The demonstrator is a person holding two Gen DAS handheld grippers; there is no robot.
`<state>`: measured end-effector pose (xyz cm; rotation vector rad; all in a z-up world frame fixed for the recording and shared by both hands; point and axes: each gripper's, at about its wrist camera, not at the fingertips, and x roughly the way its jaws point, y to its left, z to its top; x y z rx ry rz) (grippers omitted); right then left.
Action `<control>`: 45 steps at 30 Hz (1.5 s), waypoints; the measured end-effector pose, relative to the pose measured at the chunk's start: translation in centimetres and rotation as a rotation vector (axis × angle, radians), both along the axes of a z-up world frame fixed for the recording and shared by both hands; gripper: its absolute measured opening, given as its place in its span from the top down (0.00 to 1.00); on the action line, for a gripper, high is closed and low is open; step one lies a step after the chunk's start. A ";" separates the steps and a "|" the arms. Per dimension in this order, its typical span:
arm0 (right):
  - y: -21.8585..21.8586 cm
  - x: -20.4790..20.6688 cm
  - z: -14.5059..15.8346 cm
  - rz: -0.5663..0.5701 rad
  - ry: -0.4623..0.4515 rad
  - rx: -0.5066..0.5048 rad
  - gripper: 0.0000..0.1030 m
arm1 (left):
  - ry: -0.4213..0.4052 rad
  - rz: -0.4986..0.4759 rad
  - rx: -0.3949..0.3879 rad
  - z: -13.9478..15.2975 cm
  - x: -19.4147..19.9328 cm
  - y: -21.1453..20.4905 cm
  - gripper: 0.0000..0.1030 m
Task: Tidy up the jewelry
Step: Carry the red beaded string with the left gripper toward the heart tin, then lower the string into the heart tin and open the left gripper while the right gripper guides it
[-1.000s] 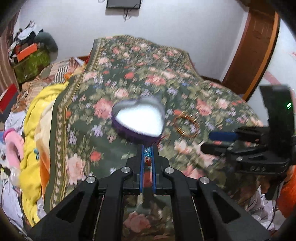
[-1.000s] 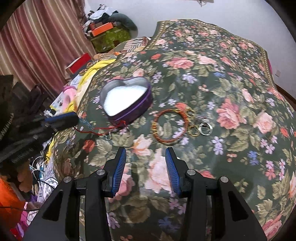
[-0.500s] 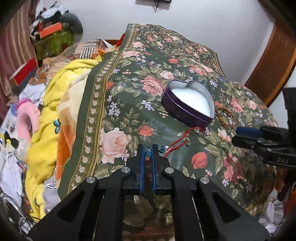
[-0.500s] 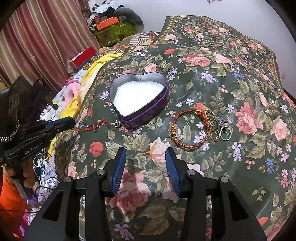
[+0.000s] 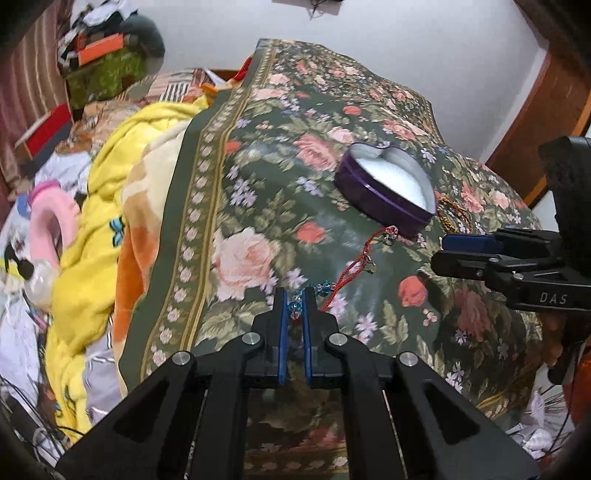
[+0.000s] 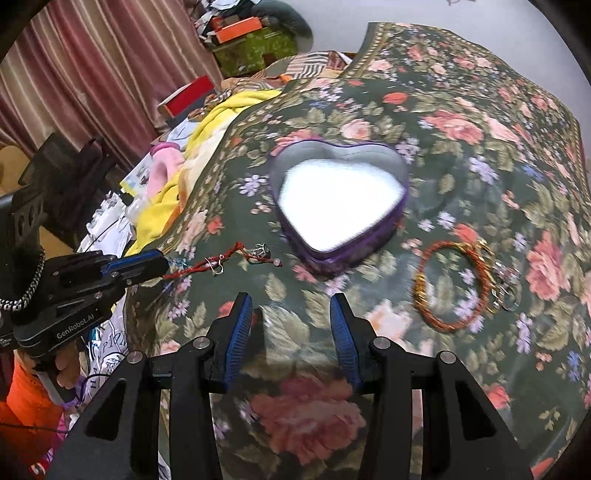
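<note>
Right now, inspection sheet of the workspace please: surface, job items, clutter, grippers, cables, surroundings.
Surface: bed under a floral bedspread, rumpled at the near edge.
Job items: heart-shaped tin, open, white lining, nothing in it; red cord bracelet stretched on the spread beside the tin; orange and gold bangle with a cluster of rings lying right of the tin.
Clutter: yellow blanket, pink toy, boxes heaped beside the bed.
Grippers: left hand-held gripper shut on the bracelet's blue beaded end; right hand-held gripper open, nothing between its fingers.
Cables: thin dark wires near the floor, lower left of the left wrist view.
Surroundings: striped curtain, white wall, wooden door.
</note>
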<state>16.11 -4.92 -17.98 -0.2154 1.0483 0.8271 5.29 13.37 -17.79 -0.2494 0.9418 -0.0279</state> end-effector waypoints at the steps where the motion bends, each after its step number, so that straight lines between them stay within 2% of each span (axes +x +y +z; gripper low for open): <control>1: 0.3 0.0 0.0 0.005 0.004 0.003 0.61 | 0.003 0.005 -0.006 -0.2 -0.1 0.3 0.95; 7: 2.1 0.2 0.4 0.005 -0.002 0.019 0.62 | 0.008 -0.017 -0.007 -1.0 -0.6 0.8 0.95; 9: 2.7 0.2 0.5 0.011 -0.012 0.021 0.66 | 0.010 -0.026 -0.013 -1.2 -0.6 0.8 0.95; 15: 4.6 0.1 0.2 0.041 -0.042 -0.005 0.73 | 0.010 -0.044 -0.043 -1.7 -0.5 0.9 0.95; 22: 6.1 -0.2 -0.5 0.065 -0.083 -0.052 0.74 | -0.003 -0.069 -0.050 -1.5 -0.4 0.6 0.95; 26: 6.4 -0.2 -0.8 0.071 -0.119 -0.078 0.86 | -0.010 -0.071 -0.051 -1.4 -0.3 0.5 0.95; 29: 6.3 -0.5 -0.7 0.080 -0.146 -0.083 0.91 | -0.015 -0.061 -0.048 -1.2 -0.3 0.6 0.95; 38: 4.3 -1.2 0.6 0.061 -0.158 -0.046 0.91 | -0.046 -0.015 -0.035 0.2 -0.7 1.5 0.95; 45: 1.2 -1.8 1.9 0.026 -0.189 -0.045 0.91 | -0.078 -0.027 -0.014 1.6 -0.8 0.7 0.95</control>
